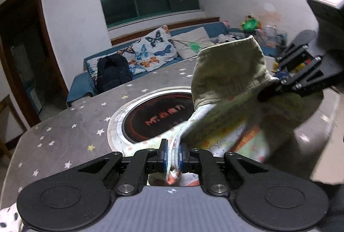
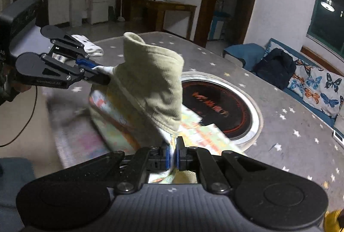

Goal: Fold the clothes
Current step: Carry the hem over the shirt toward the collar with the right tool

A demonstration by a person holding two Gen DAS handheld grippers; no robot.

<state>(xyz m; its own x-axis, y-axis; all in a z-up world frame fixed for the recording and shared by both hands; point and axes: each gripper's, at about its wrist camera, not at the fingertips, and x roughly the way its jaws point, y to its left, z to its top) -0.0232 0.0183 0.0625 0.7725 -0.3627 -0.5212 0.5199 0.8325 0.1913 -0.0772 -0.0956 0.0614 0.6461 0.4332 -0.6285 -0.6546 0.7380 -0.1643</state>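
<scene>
We work over a large grey table with small white stars [image 1: 64,131], which carries a round black cooking plate with a silver ring [image 1: 154,118] in its middle. Behind it stands a blue sofa with a butterfly cushion [image 1: 150,49] and a dark backpack [image 1: 112,73]; these have no part in the task.

The task's thing is a small child's garment of pale printed cloth with an olive ribbed cuff [image 2: 150,81]. It hangs in the air above the table, just beside the cooking plate, and only its lower blurred part seems to reach the surface. We hold it lifted so that it can fall flat and straight before we fold it.

The left gripper [image 1: 172,154] has its tongs narrow and pinched on one edge of the garment. The right gripper [image 2: 173,155] is also closed narrow on another edge of the cloth. We keep the two apart, so the cloth is stretched between them and the cuff stands up.

A small white spotted cloth [image 2: 90,47] lies at the far side of the table, well apart.
</scene>
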